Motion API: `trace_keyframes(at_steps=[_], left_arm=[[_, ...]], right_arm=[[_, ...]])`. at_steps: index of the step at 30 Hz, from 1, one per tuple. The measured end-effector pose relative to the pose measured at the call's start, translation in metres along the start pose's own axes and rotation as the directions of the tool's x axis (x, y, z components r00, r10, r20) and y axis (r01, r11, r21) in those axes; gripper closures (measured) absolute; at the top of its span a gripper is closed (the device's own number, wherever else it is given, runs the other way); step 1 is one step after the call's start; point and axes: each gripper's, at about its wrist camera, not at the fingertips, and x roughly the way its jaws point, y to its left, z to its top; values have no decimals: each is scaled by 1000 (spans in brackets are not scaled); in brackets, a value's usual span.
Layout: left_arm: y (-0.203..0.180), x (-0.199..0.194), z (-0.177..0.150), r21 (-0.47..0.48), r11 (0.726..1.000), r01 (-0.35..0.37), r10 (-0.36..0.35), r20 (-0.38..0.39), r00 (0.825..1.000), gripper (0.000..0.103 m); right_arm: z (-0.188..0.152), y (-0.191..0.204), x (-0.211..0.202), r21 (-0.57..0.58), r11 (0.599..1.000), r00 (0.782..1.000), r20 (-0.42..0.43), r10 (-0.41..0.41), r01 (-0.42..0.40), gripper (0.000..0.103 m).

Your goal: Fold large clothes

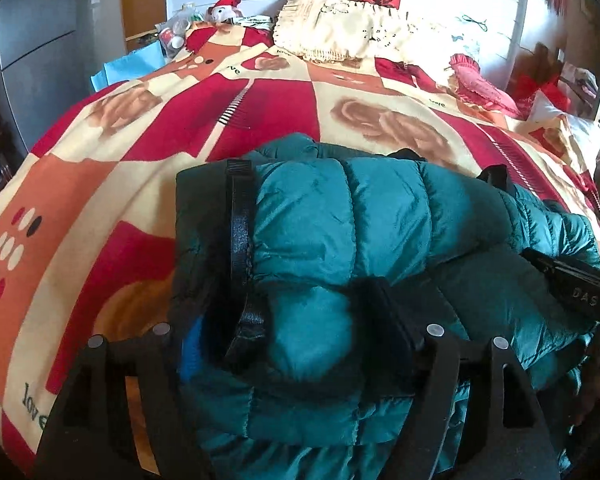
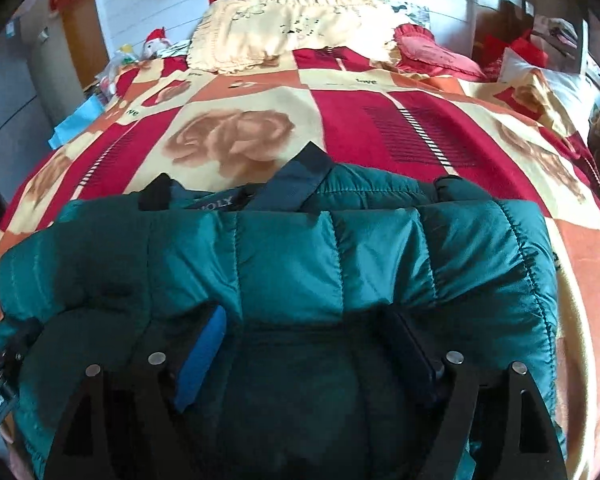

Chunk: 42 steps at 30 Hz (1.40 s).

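Observation:
A teal quilted puffer jacket (image 1: 340, 216) lies folded into a thick bundle on the bed, near its front edge; it also fills the lower half of the right wrist view (image 2: 300, 264). A black strap (image 1: 240, 224) runs down its left end. My left gripper (image 1: 296, 340) is wide open, its fingers set around a puffy fold of the jacket's near edge. My right gripper (image 2: 312, 344) is wide open too, with jacket fabric bulging between its blue-padded left finger (image 2: 204, 356) and dark right finger (image 2: 416, 356). The right gripper's body shows at the left wrist view's right edge (image 1: 580, 292).
The bed has a red, orange and cream rose-print cover (image 1: 180, 128) that stretches far beyond the jacket. A cream fringed pillow (image 1: 340, 28) and a pink cushion (image 1: 484, 84) lie at the headboard. A grey wardrobe (image 1: 32, 52) stands left, and clutter lies on the right side (image 2: 540, 56).

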Motion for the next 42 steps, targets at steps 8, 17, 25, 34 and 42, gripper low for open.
trace_keyframes(at_steps=[8, 17, 25, 34, 42], left_arm=[[2, 1, -3, -10, 1000, 13, -13, 4, 1000, 27], [4, 0, -8, -19, 998, 55, -55, 16, 998, 21], [9, -2, -9, -47, 994, 95, -93, 30, 995, 20], [10, -2, -9, -48, 994, 97, -96, 32, 995, 20], [9, -2, -9, -45, 994, 102, -101, 33, 994, 18]], right_arm=[[-11, 3, -60, 31, 998, 997, 61, 56, -58, 24], [-52, 11, -50, -47, 999, 1000, -10, 1, -1, 24], [-59, 8, -59, -56, 998, 1000, -19, 4, -5, 24], [-49, -14, -81, 29, 999, 999, 44, 21, -22, 24], [-61, 0, -60, -55, 998, 999, -3, -37, 37, 22]])
